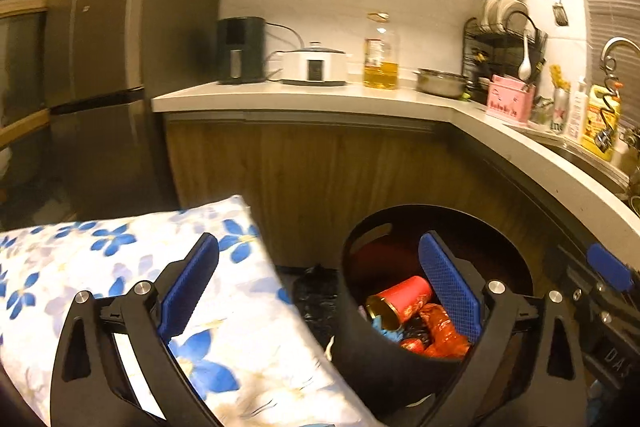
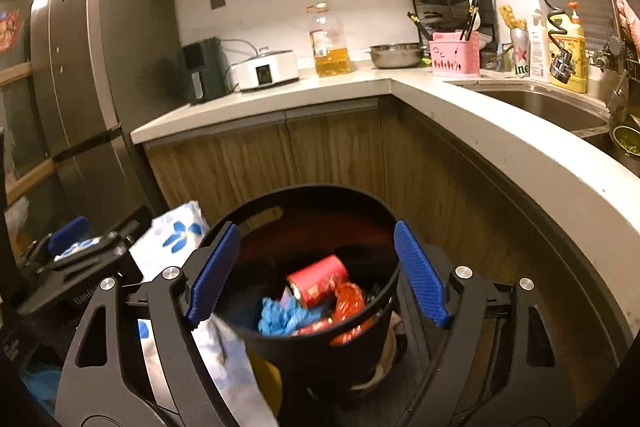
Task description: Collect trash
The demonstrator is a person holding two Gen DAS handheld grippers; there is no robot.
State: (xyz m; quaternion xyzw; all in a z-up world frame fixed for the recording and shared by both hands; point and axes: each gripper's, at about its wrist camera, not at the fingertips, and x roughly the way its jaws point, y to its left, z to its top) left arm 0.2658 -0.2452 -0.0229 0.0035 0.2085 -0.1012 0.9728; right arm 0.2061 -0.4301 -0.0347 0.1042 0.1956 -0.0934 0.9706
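A black round trash bin (image 1: pixel 360 339) (image 2: pixel 320 343) stands on the floor by the counter. Inside lie a red can (image 1: pixel 400 301) (image 2: pixel 318 285), red wrappers (image 1: pixel 444 331) (image 2: pixel 350 305) and a blue glove (image 2: pixel 286 315). My left gripper (image 1: pixel 320 291) is open and empty, its fingers straddling the bin's left rim and a floral-cloth surface. My right gripper (image 2: pixel 316 275) is open and empty, hovering over the bin's mouth. The right gripper also shows at the right edge of the left wrist view (image 1: pixel 608 271).
A surface covered in blue-flowered cloth (image 1: pixel 120 287) (image 2: pixel 176 235) sits left of the bin. A black bag (image 1: pixel 316 291) lies on the floor between them. The L-shaped counter (image 2: pixel 440 99) holds an oil bottle (image 2: pixel 328 43), cooker, pan, dish rack and sink (image 2: pixel 540 107). A fridge (image 2: pixel 80 67) stands left.
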